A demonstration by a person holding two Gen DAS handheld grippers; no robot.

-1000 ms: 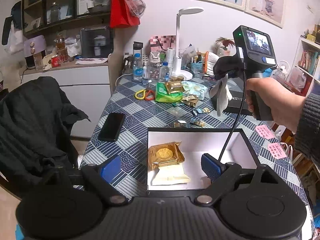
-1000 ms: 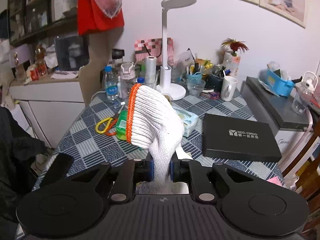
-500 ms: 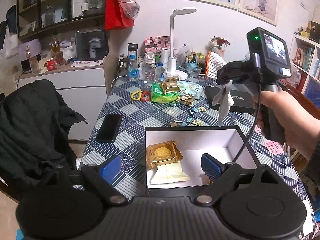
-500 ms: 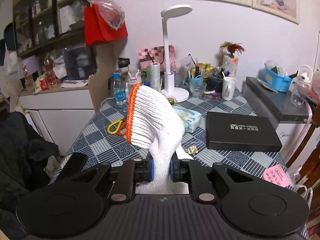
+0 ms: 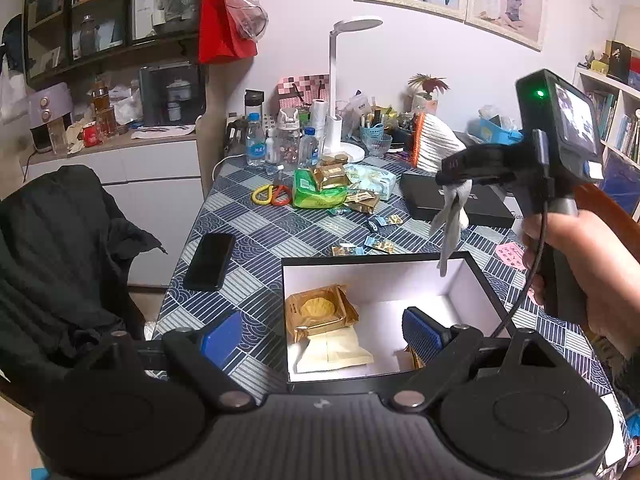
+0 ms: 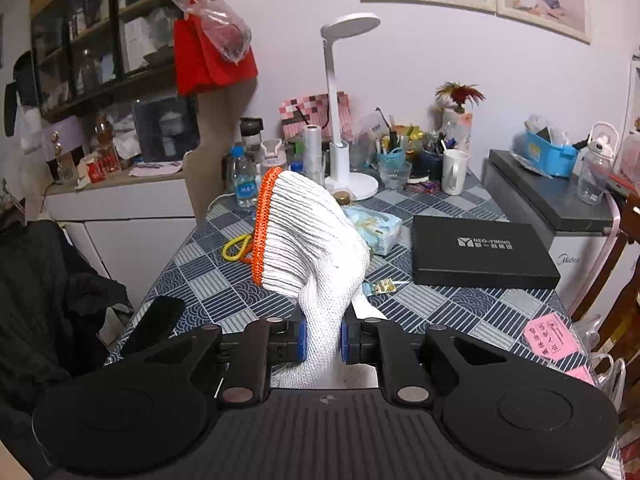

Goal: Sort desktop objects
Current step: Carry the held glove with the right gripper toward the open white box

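You have the white knit glove (image 6: 316, 248) pinched at its middle in the right gripper (image 6: 322, 338), the blue pads squeezed tight against the fabric, its orange-edged cuff standing up and its fingers dangling below, and you are carrying it toward the open white-lined box (image 5: 460, 276) at the near edge of the table (image 5: 248, 256). In the left wrist view the glove hangs just over the box's far right corner, so the step in hand looks like the carry before the drop. The next move, as I judge it, is to bring the glove fully over the box's open floor, lower it and part the jaws so the limp fingers fall inside rather than drape over the rim. Your left gripper (image 5: 320, 334) sits wide open with nothing between its pads, right over the box's near wall; its right finger (image 5: 420, 330) reaches into the box and could catch the glove, so drop toward the far right. Two snack packets (image 5: 324, 320) already lie on the box's left side. Loose sweets (image 5: 380, 244) lie scattered just beyond the box, a black phone (image 5: 210, 256) to its left, a flat black case (image 6: 480, 250) at far right, and a green packet (image 5: 316, 192), desk lamp (image 5: 340, 92) and bottles crowd the far end.
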